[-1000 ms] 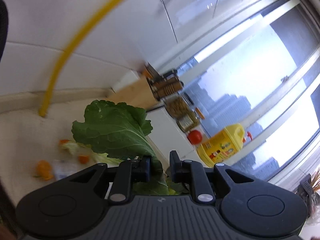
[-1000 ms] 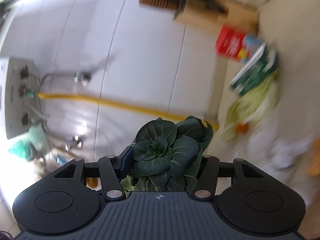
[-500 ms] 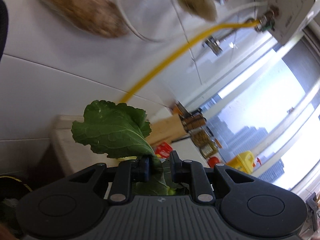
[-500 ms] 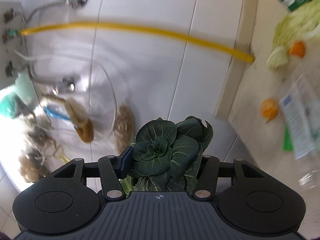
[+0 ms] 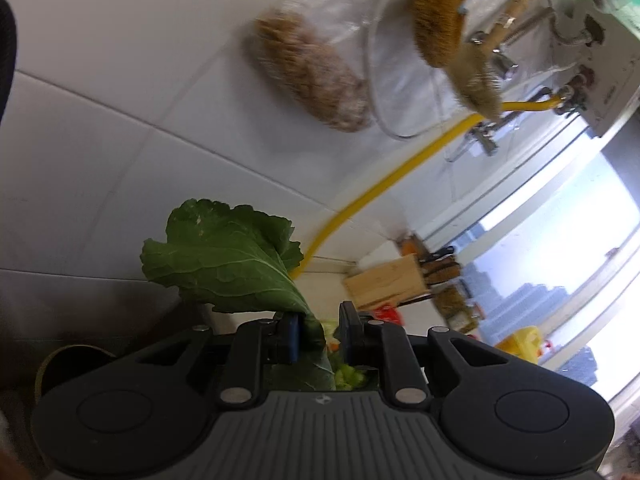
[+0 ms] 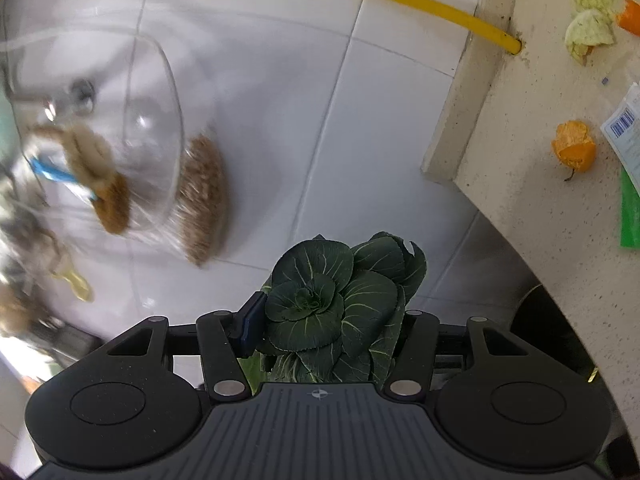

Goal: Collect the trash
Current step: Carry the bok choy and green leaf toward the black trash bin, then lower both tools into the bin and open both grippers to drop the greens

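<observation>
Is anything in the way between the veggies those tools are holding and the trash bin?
The left tool holds a green leaf and the right tool a dark leafy rosette. No bin shows clearly, only dark rounded shapes near the frame edges. Ahead is white tiled wall, so the path cannot be judged.

One leaf (image 5: 224, 258), one rosette (image 6: 340, 312), two peels (image 6: 574, 150).

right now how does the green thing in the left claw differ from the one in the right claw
The leaf in the left claw is one broad, mid-green, ruffled sheet; the rosette in the right claw is a tight, very dark cluster of small rounded leaves with pale veins. The leaf leans off to one side; the rosette sits centred, facing the camera. Both are leafy vegetable scraps clamped between claw fingers.
</observation>
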